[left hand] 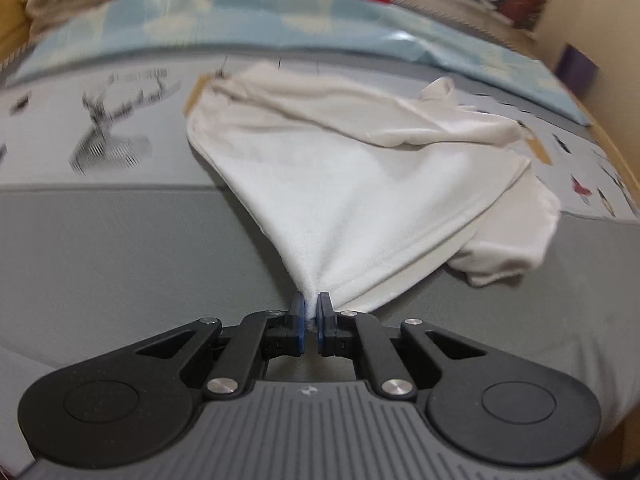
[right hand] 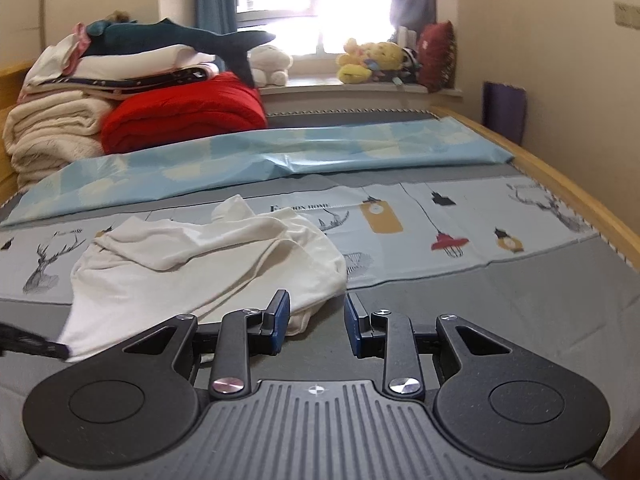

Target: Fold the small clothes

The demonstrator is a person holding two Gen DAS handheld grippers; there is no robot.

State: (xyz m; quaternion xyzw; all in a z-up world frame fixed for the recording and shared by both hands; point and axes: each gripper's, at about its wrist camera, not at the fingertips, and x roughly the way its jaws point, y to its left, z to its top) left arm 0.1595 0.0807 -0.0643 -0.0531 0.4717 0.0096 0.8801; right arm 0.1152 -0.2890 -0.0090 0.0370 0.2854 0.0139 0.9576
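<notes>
Two hand-held grippers are at work: the left hand-held gripper (left hand: 311, 314) is pinched tight on one near corner of the white garment (left hand: 360, 176), while the right hand-held gripper (right hand: 316, 322) hangs with its jaws wide and nothing between them, just near of the garment's right hem. To do this step well, the left pinch should keep the corner taut but low, and the right one, I judge, should close on the matching loose corner at the near right before any lifting, so both layers travel together and the fold edge stays straight. From the pinched corner the cloth fans out toward the far side of the bed (right hand: 500, 308), rumpled along its far edge; its long axis seems to run left to right across the printed bedsheet (right hand: 440, 208), though the bunching makes that uncertain.
</notes>
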